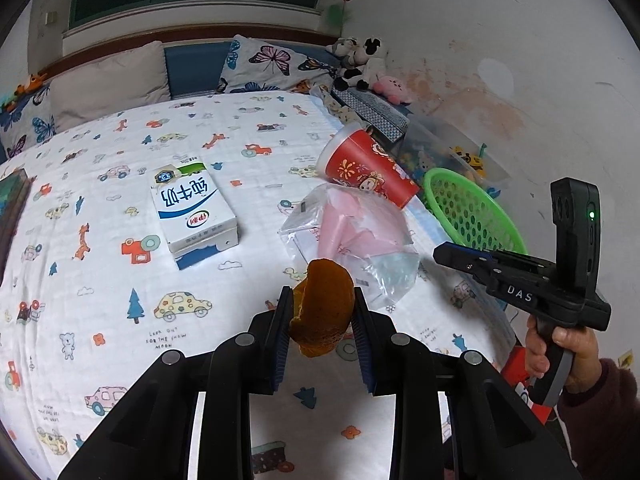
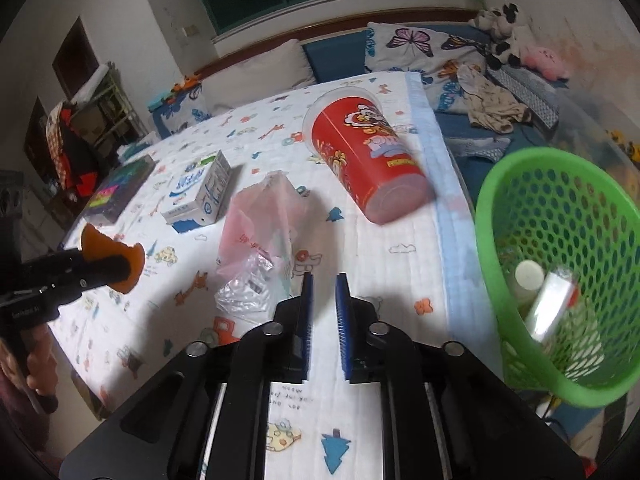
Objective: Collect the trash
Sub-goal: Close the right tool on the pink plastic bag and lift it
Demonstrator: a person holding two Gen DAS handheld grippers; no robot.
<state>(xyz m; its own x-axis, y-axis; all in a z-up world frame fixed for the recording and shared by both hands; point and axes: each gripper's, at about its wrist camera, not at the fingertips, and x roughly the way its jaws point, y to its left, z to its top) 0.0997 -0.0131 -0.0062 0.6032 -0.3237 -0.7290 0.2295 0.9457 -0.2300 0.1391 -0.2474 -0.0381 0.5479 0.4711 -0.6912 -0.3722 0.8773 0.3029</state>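
Two grippers over the bed: my left gripper (image 1: 322, 316) pinches an orange peel (image 1: 324, 308) by its edges; my right gripper (image 2: 324, 300), nearly closed, holds nothing. Carried to the green basket (image 2: 520, 184), the curled peel could slip and drop.

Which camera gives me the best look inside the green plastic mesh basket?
The right wrist view: the green plastic mesh basket fills its right side, rim open to the camera, with trash visible inside. The left wrist view shows only part of its rim and wall, contents hidden.
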